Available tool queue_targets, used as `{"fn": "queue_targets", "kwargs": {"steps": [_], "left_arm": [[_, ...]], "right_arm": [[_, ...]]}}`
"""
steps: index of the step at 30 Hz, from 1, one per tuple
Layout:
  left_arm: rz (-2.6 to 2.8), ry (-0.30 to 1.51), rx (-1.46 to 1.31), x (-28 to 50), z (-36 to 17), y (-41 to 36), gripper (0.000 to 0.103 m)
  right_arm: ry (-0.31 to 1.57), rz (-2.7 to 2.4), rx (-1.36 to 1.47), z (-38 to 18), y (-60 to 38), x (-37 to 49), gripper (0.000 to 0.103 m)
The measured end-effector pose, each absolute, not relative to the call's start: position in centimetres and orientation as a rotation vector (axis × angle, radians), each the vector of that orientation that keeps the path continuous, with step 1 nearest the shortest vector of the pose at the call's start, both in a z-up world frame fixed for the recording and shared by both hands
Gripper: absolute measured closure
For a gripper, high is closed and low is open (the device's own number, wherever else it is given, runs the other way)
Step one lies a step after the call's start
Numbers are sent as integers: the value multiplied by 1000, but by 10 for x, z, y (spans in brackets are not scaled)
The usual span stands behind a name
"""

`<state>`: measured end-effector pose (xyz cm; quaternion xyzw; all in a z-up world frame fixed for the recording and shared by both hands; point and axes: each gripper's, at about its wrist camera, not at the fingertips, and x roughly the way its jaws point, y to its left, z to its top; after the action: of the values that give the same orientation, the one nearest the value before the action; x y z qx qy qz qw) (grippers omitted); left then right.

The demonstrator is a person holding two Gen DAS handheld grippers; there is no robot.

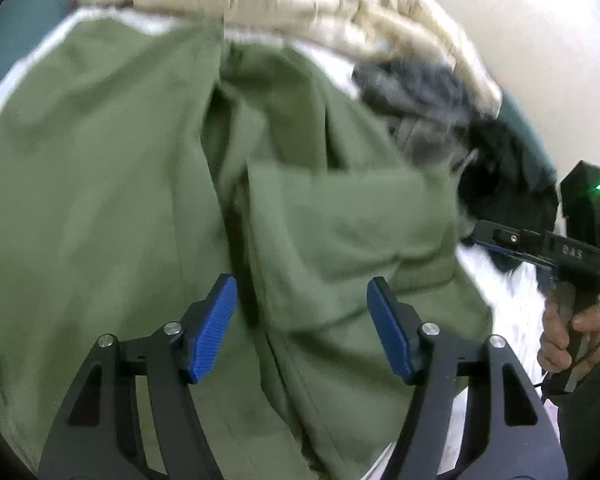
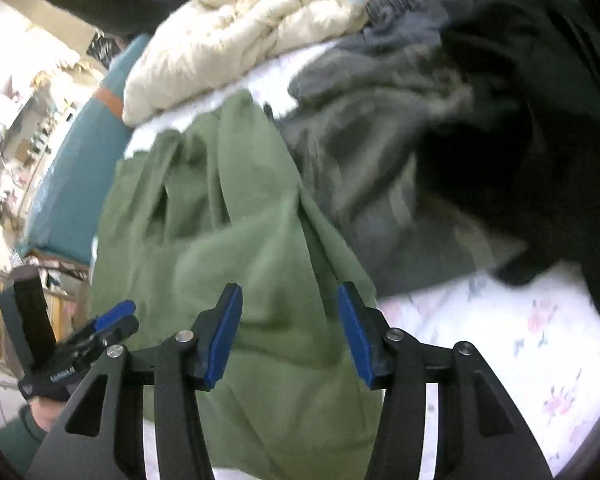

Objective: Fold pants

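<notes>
Floral bedding (image 2: 540, 360) covers the bed that serves as the work surface, with a cream quilt (image 2: 240, 32) bunched at the far side and a heap of dark clothes (image 2: 440, 128) lying beside the green pants (image 1: 140, 200).

The pants lie on the bed in front of both grippers, and one layer appears to be laid over another: the left wrist view shows a flap edge and a long crease running down the middle. Blur makes it hard to tell how neat that fold is, or which end is the waistband. The cloth looks rumpled and bulky, so at best an early fold is down, and smoothing plus further folds into a compact stack are likely left.

The left gripper (image 1: 300, 328) hangs over the pants with its jaws apart and nothing pinched between the blue pads (image 1: 214, 328). The right gripper (image 2: 290, 332) is likewise spread and empty above the pants' right edge, near the dark heap.

No box, basket or other container shows in either view.
</notes>
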<state>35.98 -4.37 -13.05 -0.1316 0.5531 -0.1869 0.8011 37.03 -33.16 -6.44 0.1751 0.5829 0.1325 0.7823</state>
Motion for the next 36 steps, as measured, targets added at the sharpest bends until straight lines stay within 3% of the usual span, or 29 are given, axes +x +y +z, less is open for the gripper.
{"fn": "queue_targets", "kwargs": {"steps": [3, 4, 5, 6, 8, 14, 18, 25, 27, 28, 29, 30, 31, 32, 36], "left_arm": [[-399, 1243, -278, 357, -148, -57, 71], [-408, 1246, -265, 356, -150, -62, 89], [-413, 1234, -251, 356, -147, -65, 99], [-426, 1207, -239, 354, -142, -67, 99], [-458, 1135, -244, 351, -125, -66, 101], [-543, 981, -326, 356, -53, -44, 102], [-468, 856, -358, 405, -18, -24, 102], [-305, 871, -334, 481, -38, -13, 102], [-278, 867, -319, 477, -54, -13, 101], [-250, 887, -286, 474, -64, -15, 98], [-232, 912, -256, 472, -74, -17, 86], [-224, 947, -213, 468, -86, -19, 77], [-235, 958, -184, 465, -93, -22, 61], [-248, 960, -148, 463, -98, -26, 51], [-310, 954, 57, 449, -113, -54, 33]], "right_arm": [[1312, 287, 330, -86, -323, 359, 54], [1328, 276, 316, -94, -320, 357, 59], [1333, 275, 311, -99, -318, 356, 68], [1334, 281, 307, -102, -315, 356, 74], [1310, 291, 275, -102, -309, 356, 102], [1041, 370, 304, -30, -310, 363, 102], [922, 362, 308, 11, -307, 411, 102], [1012, 310, 244, 6, -263, 540, 102], [1082, 292, 280, -12, -246, 573, 101], [1114, 294, 297, -22, -241, 582, 96], [1156, 290, 302, -35, -236, 591, 90], [1218, 269, 272, -50, -231, 597, 81], [1246, 262, 253, -58, -229, 595, 62], [1266, 263, 223, -66, -229, 592, 43], [1208, 282, 151, -59, -244, 563, 40]]}}
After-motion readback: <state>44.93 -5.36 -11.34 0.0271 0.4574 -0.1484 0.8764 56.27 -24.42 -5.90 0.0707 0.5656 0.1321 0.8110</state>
